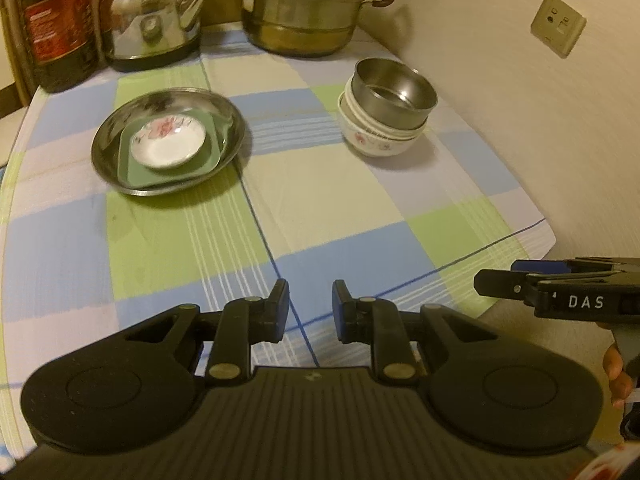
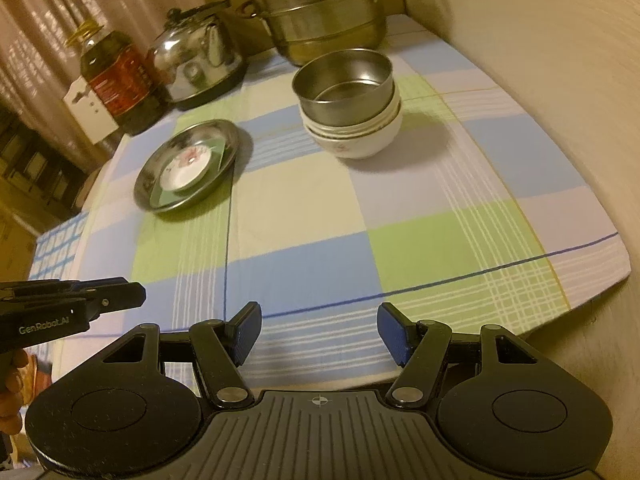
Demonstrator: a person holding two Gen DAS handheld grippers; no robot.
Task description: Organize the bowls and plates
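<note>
The left gripper [image 1: 310, 307] sits at the bottom centre of its own view, jaws parted with a narrow gap and nothing between them. The right gripper [image 2: 319, 330] occupies the bottom centre of its view, jaws spread wide and empty. Both hover above the near edge of the checked tablecloth [image 1: 328, 208].

Mid-frame left in the left wrist view, a steel plate [image 1: 168, 144] carries a green square dish [image 1: 208, 156], which in turn carries a small floral saucer [image 1: 170, 142]. Well apart, to the right, a steel bowl [image 1: 394, 94] is nested in a stack of white floral bowls [image 1: 376, 138].

Along the upper edge of the frame, from left to right, stand an oil bottle [image 1: 56, 24], a steel kettle [image 1: 154, 16] and a tiered steamer pot [image 1: 308, 4]. A wall socket [image 1: 558, 24] is at upper right.
</note>
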